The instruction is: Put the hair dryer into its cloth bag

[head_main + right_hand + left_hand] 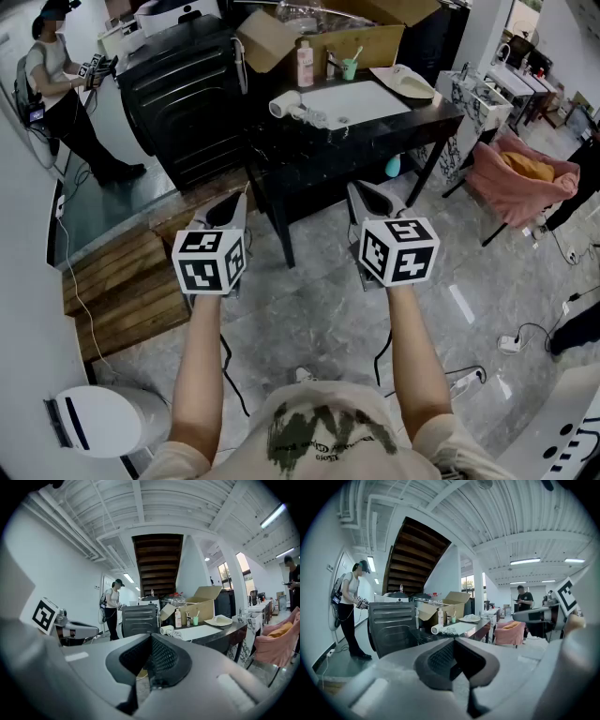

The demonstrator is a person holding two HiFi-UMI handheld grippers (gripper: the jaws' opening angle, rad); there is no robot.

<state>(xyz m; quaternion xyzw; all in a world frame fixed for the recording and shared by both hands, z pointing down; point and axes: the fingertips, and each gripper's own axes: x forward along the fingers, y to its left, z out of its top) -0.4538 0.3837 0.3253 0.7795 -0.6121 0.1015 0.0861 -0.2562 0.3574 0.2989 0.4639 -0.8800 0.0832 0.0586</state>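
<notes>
Task not begun. Dryer lay on desk, at left end of flat white cloth, probably its bag; dryer outside it. Left gripper clenched, empty. Right gripper clenched, empty. Both over floor, well short of desk. Remaining: approach, grasp, bagging.

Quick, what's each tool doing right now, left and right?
Left tool: closed, holding nothing.
Right tool: closed, holding nothing.

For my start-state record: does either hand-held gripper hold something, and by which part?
Nothing is held: the left hand-held gripper and the right hand-held gripper are both shut and empty.
</notes>
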